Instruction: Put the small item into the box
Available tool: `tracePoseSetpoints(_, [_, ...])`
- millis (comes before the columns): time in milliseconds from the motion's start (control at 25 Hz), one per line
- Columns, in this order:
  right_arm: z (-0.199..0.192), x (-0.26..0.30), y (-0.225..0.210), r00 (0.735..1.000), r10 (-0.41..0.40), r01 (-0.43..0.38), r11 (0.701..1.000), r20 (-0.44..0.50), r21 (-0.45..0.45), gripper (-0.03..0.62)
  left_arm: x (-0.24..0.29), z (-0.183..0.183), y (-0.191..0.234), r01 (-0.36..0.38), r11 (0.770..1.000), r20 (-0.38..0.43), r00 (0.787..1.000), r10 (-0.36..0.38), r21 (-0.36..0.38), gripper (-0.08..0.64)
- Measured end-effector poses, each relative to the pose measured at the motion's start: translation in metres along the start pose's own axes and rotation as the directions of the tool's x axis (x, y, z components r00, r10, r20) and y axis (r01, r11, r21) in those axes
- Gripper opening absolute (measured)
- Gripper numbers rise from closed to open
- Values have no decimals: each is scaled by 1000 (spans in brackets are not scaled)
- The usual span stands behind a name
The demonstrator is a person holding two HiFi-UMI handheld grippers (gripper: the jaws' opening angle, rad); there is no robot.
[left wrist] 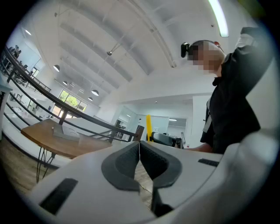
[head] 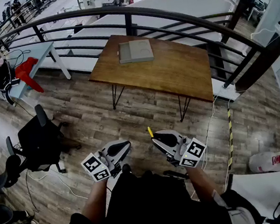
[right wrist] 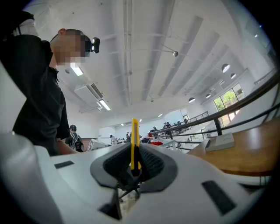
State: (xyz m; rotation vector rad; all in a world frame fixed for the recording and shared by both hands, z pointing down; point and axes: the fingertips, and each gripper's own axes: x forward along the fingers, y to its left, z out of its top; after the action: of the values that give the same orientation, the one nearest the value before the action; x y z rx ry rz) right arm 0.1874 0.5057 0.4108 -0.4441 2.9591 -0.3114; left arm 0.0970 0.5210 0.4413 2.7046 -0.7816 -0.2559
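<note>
The small yellow item stands upright as a thin strip pinched between the jaws of the right tool, its tip sticking out above them. The left tool has its jaws pressed together with nothing between them. Both forearms are held low and close to the body, tools side by side, pointing forward over the wooden floor. The grey box lies flat on the bench, well apart from both tools.
</note>
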Motion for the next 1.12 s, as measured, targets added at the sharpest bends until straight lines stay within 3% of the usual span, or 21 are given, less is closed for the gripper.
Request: tracePoseSetpoints(1120, [-8,-22,-1,999,-7,3,998,50,62,67,2,-3,-12,-25,1000,-27,999,25,13,17])
